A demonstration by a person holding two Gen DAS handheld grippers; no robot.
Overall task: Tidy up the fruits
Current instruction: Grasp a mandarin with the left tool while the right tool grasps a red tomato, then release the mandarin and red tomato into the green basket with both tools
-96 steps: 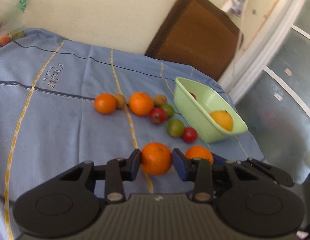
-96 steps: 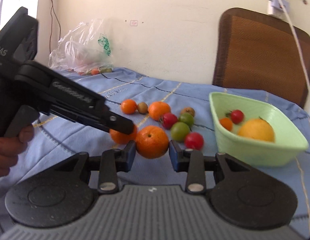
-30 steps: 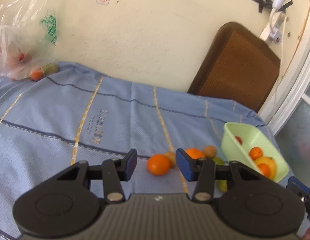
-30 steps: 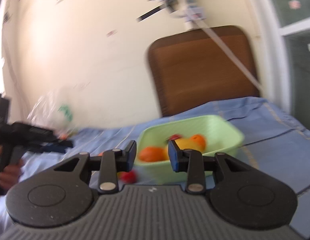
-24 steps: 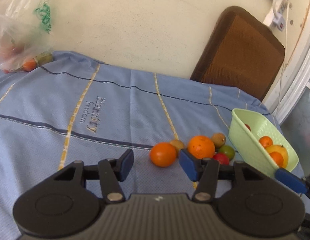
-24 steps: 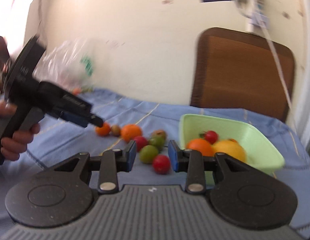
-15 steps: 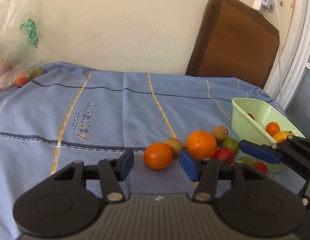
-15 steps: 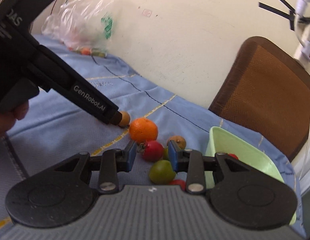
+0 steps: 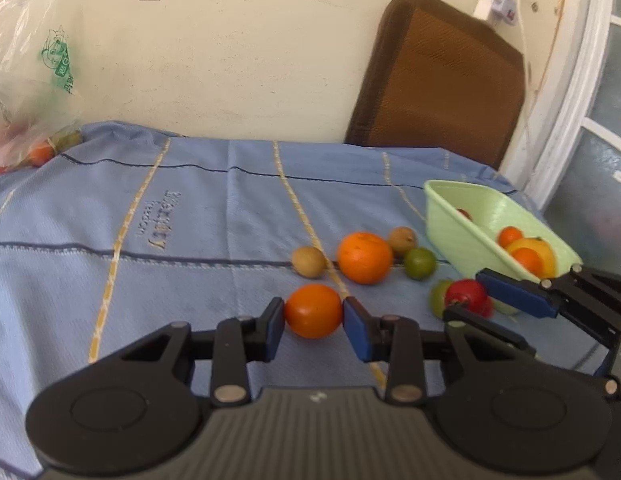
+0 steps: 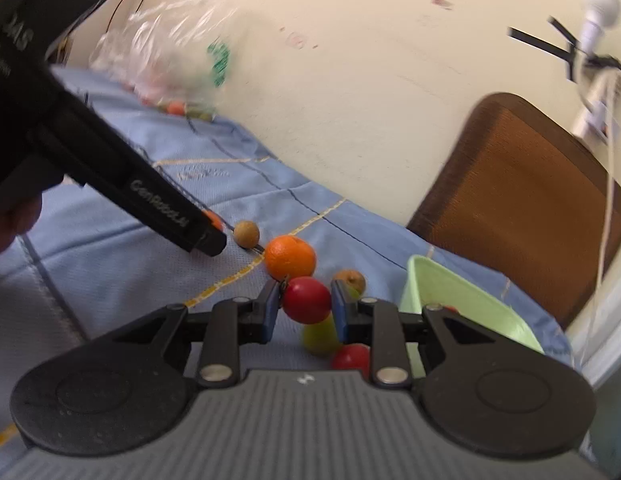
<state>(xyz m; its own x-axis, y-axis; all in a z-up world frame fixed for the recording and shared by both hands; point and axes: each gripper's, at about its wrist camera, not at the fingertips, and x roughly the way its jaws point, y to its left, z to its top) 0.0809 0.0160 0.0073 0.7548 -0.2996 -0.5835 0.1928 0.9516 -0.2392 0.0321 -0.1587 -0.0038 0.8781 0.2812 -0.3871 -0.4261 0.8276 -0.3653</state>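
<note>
Lifting both fruits straight up and clear of their neighbours looks like the way to do this step well, then carrying them over the rim of the green basket [image 9: 450,236], which sits on the blue cloth [image 9: 190,220] to the right. The left gripper [image 9: 313,322] is closing on a small orange [image 9: 313,311]; the right gripper [image 10: 304,311] is closing on a red tomato [image 10: 306,299] — pads touching each. Half a second ago both stood apart, empty.

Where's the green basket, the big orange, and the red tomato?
green basket [image 9: 462,232], left wrist view, near side wall
big orange [image 9: 364,257], left wrist view, middle of its peel
red tomato [image 10: 306,300], right wrist view, its front, between the pads
</note>
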